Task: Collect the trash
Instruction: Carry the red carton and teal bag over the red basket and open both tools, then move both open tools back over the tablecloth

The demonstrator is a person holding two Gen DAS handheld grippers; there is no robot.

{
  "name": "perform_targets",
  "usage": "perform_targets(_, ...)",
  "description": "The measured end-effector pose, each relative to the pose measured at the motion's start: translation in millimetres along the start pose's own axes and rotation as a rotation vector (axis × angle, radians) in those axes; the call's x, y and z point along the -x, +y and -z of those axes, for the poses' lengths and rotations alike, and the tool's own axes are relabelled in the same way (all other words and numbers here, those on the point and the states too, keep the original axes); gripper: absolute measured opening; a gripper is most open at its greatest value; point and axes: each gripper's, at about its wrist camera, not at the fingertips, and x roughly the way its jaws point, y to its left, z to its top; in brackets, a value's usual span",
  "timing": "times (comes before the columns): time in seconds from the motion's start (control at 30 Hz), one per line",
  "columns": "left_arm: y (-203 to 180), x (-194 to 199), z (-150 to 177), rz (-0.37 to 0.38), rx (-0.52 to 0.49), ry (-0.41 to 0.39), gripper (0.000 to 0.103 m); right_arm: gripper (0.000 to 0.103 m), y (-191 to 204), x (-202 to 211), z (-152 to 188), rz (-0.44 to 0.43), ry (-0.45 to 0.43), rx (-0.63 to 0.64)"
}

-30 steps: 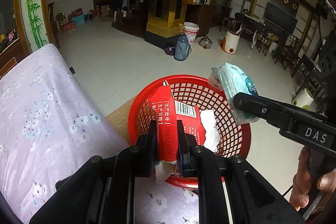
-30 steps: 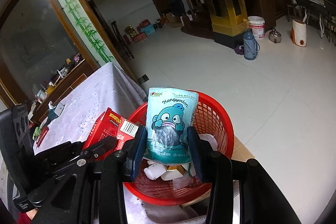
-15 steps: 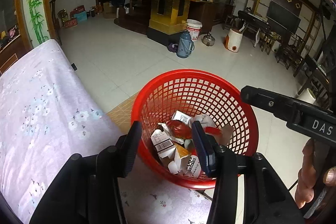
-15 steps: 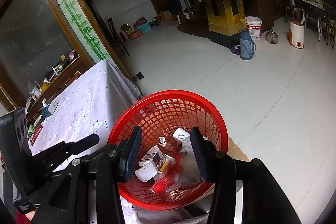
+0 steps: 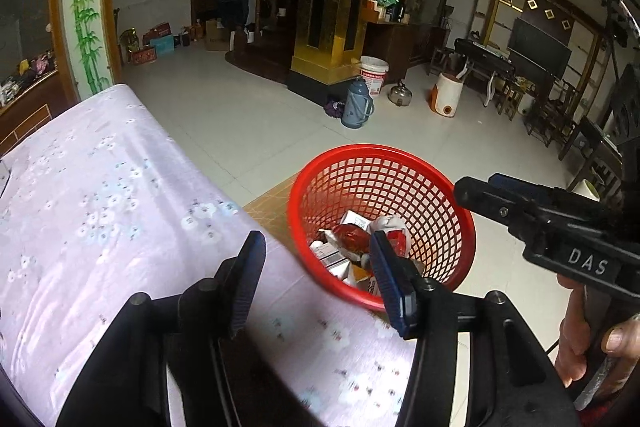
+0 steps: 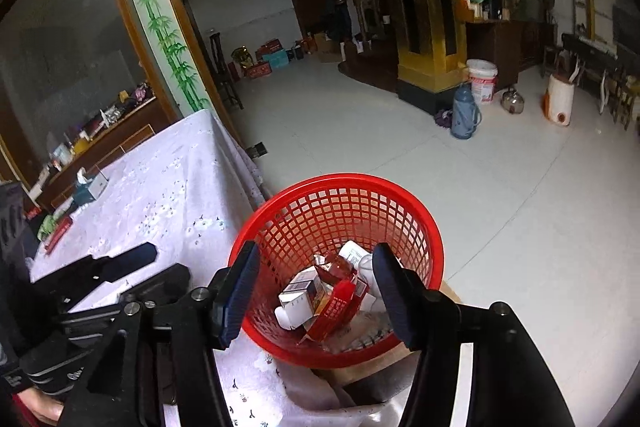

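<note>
Two grippers are in view, both spread and holding nothing. The left gripper (image 5: pixel 316 279) hangs over the corner of the worktop (image 5: pixel 100 211), its right finger overlapping the near rim of the red basket (image 5: pixel 452 203). The right gripper (image 6: pixel 316 291) is held directly above the same basket (image 6: pixel 424 227), its fingers framing the contents.

The trash (image 6: pixel 324 291) lies in the bottom of the basket: a red carton with white print (characters too small to read), a white box with a dark printed panel, a crumpled red wrapper and white paper scraps. From the left wrist view the same heap (image 5: pixel 352 243) shows white boxes and a red wrapper; no label on them is legible.

Legible writing: the letters "DAS" in white on the body of the right gripper (image 5: pixel 496 195), as seen from the left wrist view.

The basket stands just beside the worktop edge, on a tan surface above the tiled floor (image 6: pixel 520 187). The worktop carries a lilac cloth with a white blossom print. At its far end sits a tissue box (image 6: pixel 90 185). On the floor, well apart, stand a blue thermos jug (image 5: pixel 356 105) and a white bucket (image 5: pixel 374 75) with red print, unreadable.
</note>
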Motion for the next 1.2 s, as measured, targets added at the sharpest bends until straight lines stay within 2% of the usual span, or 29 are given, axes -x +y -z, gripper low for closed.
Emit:
perform_targets(0.33, 31.3, 33.6, 17.4, -0.030, 0.039, -0.021, 0.053, 0.072, 40.9, 18.4, 14.5, 0.037, -0.035, 0.085)
perform_targets(0.6, 56.0, 61.3, 33.9, -0.055, 0.078, -0.040, 0.053, 0.073, 77.7, 23.8, 23.5, 0.026, -0.046, 0.149)
perform_targets(1.07, 113.5, 126.1, 79.8, -0.167, 0.124, -0.093, 0.055, 0.073, 144.3, 37.0, 48.9, -0.043, -0.036, 0.235)
perform_targets(1.2, 132.8, 146.4, 94.7, -0.199, 0.163, -0.108, 0.056, 0.073, 171.7, 35.9, 58.3, -0.097, -0.013, 0.276)
